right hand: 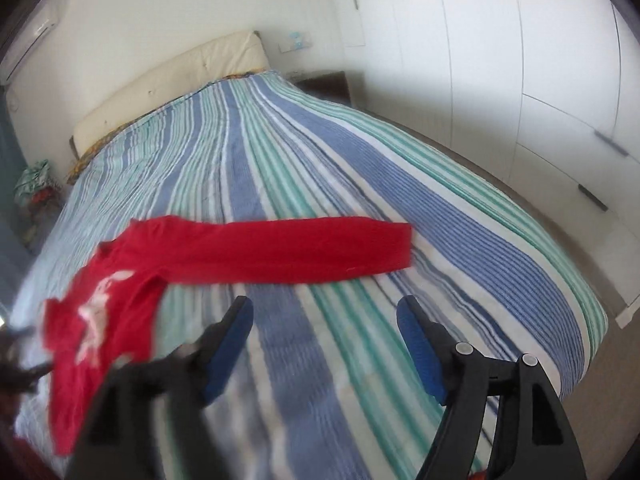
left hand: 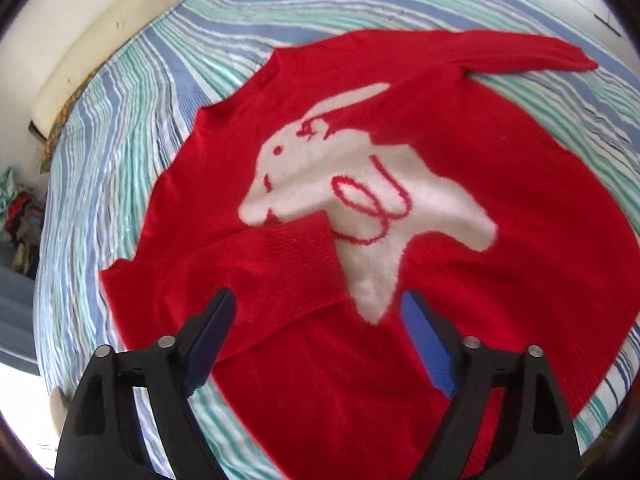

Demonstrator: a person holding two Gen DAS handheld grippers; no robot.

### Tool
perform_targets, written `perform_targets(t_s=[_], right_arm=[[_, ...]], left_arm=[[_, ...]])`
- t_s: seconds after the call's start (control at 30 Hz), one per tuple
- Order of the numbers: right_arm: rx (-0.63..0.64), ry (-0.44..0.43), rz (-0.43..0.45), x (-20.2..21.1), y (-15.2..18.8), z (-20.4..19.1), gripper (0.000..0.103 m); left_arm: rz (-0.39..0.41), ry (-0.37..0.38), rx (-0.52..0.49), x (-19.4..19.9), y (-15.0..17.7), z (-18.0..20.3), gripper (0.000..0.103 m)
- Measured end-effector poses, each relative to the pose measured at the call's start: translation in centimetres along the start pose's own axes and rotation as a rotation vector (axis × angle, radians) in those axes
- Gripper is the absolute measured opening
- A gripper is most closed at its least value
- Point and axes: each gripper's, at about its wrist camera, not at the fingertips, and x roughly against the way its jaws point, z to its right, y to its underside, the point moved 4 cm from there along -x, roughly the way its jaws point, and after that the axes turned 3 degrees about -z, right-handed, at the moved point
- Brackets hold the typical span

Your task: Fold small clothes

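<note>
We are holding the left gripper (left hand: 318,300) wide apart over the red sweater (left hand: 460,160), nothing between its blue-padded fingers (left hand: 430,344) — the pads are hanging clear above the knit. We are holding the right gripper (right hand: 324,310) spread just as wide, its fingers (right hand: 420,348) empty over bare striped bedspread (right hand: 360,152).

We are counting one sweater, with one white rabbit motif (left hand: 360,204) on its front, and two sleeves. One sleeve (left hand: 280,272) is lying folded across the body, its ribbed cuff overlapping the rabbit's lower edge, just ahead of the left gripper's tips. The other sleeve (right hand: 288,248) is stretching out straight across the stripes, lying crosswise just beyond the right gripper's tips and apart from them.

We are seeing the sweater spread flat on the bedspread, the body to the left of the right gripper. One cream headboard (right hand: 168,84) is standing at the far end of the bed.
</note>
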Motion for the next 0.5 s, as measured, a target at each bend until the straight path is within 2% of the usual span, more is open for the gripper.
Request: perform_targets(t_s=[0.07,0.13,0.2,0.23,0.27,0.37,0.43,0.5], right_arm=[[0.038,-0.019,0.027,1.5,1.5,-1.5,0.075],[0.063,-0.012,0.068,2.8,2.1,-2.3,0.077],[0.066,-0.002,0.097,3.3,2.2,-2.5,0.080],[0.060,0.005,0.100,3.4,2.2,-2.5,0.080],[0.049,0.008,0.097,3.2,2.2,-2.3,0.080],[0.008,0.007,0.077,2.6,2.0,-1.3,0.080],[-0.015,0.004,0.079,2.6,1.9,-0.8,0.080],[-0.033,0.002,0.090,2.9,1.9,-0.4,0.080]], left_arm=[[-0.083,0.021,0.057,-3.1,-0.5,-0.9,0.081],[-0.119,0.056,0.109,-4.9,-0.3,-1.6,0.080],[-0.098,0.072,0.145,-4.8,-0.2,-2.0,0.056],[-0.098,0.071,0.159,-4.4,-0.3,-2.3,0.020],[-0.093,0.058,0.181,-3.7,-0.4,-2.8,0.009],[0.007,0.138,0.356,0.4,0.3,-7.4,0.008],[0.081,0.173,0.532,3.7,2.3,-12.9,0.008],[0.145,0.184,0.729,6.4,5.7,-19.2,0.008]])
